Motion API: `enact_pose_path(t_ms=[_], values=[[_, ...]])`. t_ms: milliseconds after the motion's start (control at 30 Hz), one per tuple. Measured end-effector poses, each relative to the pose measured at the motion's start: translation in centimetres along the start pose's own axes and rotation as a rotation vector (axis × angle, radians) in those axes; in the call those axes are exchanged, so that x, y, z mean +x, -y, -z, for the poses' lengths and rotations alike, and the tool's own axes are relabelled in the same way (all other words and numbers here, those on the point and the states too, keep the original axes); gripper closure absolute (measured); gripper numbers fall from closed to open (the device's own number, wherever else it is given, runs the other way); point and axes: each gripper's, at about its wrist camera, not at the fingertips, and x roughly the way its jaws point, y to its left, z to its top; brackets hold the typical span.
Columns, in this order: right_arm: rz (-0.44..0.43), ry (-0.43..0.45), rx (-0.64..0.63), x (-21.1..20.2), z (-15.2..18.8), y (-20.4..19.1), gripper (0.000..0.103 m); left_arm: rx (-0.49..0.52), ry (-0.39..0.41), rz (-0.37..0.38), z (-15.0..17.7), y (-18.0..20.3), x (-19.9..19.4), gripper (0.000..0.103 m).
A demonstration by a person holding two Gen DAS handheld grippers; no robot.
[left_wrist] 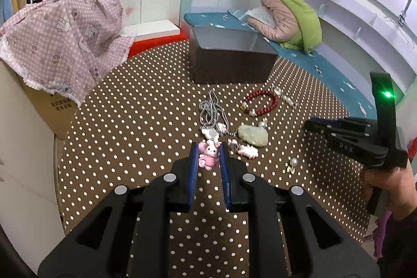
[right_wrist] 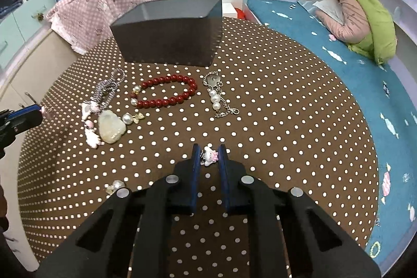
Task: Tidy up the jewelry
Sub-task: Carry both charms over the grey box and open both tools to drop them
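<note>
My left gripper (left_wrist: 208, 151) is shut on a pink bunny charm (left_wrist: 208, 155), just above the polka-dot cloth. My right gripper (right_wrist: 209, 153) is shut on a small white kitty charm (right_wrist: 210, 157); it also shows in the left wrist view (left_wrist: 310, 125). On the cloth lie a red bead bracelet (right_wrist: 166, 91), a pearl and chain bracelet (right_wrist: 217, 98), a pale jade pendant (right_wrist: 112, 128), a grey cord (right_wrist: 105, 87), pink and white charms (right_wrist: 92, 137) and a pearl earring (right_wrist: 116, 185). An open dark box (right_wrist: 169, 41) stands behind them.
The round table has a brown polka-dot cloth (right_wrist: 286, 108). A pink checked cloth (left_wrist: 65, 38) covers a cardboard box at left. A blue bench (right_wrist: 351, 74) with a pink and green jacket (right_wrist: 365, 17) runs along the right.
</note>
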Motion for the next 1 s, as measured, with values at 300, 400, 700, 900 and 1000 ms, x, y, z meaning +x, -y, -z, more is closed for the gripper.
enact_pose_path(t_ms=[300,400,700,900,1000], values=[[-0.065,0.110,-0.065,-4.0,-5.4,-1.5,0.091,-0.003,0.086,0.001,-4.0,-0.6,-1.7,0.087],[-0.084,0.169,-0.104,-5.3,-8.8,-2.1,0.091,0.015,0.145,0.003,-7.2,-0.6,-2.4,0.087],[-0.143,0.167,-0.095,-3.0,-16.6,-1.0,0.090,0.045,0.173,0.030,-17.2,0.4,1.4,0.087],[-0.138,0.086,-0.070,1.0,-18.1,0.0,0.090,0.024,0.054,0.024,-19.4,0.2,7.7,0.087],[-0.149,0.047,-0.059,2.8,-18.4,0.2,0.090,0.013,0.011,0.023,-19.5,0.0,9.8,0.087]])
